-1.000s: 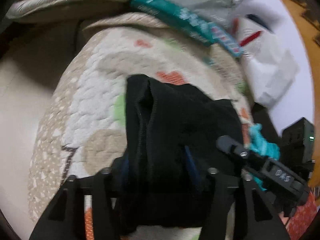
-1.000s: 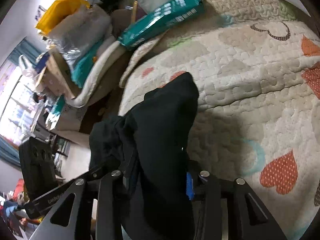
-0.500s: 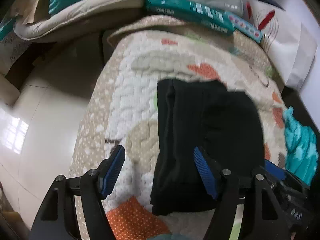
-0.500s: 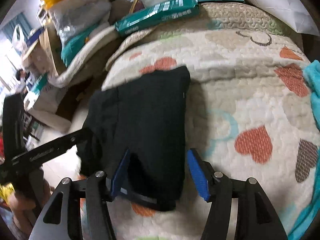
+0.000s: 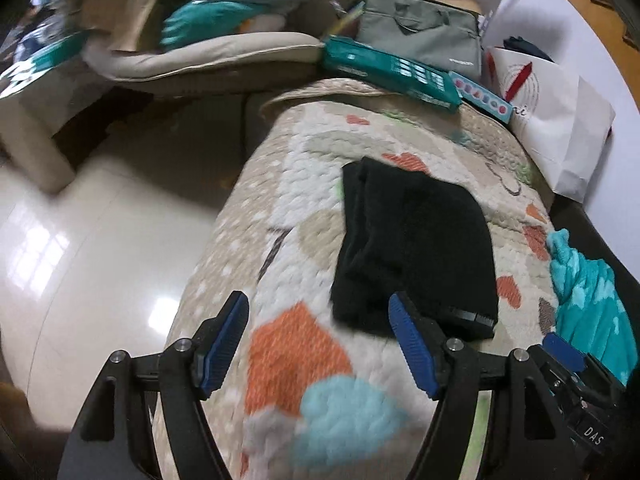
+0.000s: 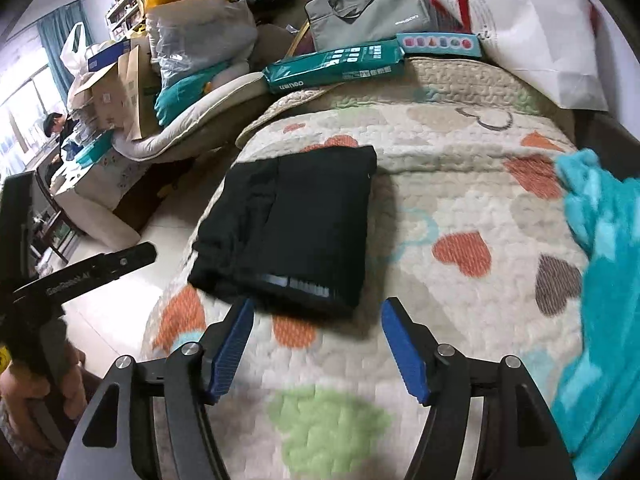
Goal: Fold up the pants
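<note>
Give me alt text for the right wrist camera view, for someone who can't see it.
Black pants, folded into a compact rectangle, lie on a heart-patterned quilt, just beyond the open right tongs, which hold nothing. A teal blanket sits at the right edge, and boxes and bags are piled behind the quilt.

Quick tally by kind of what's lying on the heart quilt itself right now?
Folded black pants: 1
Teal fleece blanket: 1
Teal long box: 1
Light-blue flat box: 1
Total: 4 on the quilt

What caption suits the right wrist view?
Open right gripper above folded black pants on a heart-patterned quilt.
</note>
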Motion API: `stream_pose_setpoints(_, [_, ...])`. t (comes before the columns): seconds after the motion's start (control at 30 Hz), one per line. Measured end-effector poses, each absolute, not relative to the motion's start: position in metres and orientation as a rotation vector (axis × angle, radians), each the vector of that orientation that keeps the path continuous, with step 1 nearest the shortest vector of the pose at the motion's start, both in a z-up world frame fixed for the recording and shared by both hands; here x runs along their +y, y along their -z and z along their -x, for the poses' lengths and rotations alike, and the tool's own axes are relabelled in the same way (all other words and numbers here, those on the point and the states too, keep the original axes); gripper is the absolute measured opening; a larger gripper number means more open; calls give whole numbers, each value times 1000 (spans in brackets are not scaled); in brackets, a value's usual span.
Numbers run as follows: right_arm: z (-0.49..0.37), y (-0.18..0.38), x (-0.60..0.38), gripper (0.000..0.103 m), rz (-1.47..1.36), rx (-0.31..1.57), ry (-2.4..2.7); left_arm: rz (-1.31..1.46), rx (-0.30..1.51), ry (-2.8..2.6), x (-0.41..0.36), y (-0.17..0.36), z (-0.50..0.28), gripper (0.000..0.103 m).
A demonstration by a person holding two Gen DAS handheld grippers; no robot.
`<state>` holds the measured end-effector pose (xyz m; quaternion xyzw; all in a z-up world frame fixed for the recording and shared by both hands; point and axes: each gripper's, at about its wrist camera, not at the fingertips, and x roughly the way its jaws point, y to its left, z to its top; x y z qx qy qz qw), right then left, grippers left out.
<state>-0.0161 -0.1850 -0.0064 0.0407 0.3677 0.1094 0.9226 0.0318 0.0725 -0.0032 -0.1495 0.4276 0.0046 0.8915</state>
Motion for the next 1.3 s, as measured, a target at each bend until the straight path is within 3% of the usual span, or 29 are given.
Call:
stream_pose_setpoints(0.07, [27,15,-186,72,-117,773,-205,335,894,-23,74,11,-19,78])
stream_pose_setpoints(0.53, [38,42,-176,76,-66,813,-150,164,911,-21,51,35,-22,78])
stream_pose_setpoints(1.3, [35,53,-168,78,-40,829,-147,154,958,5,44,41,-26,78])
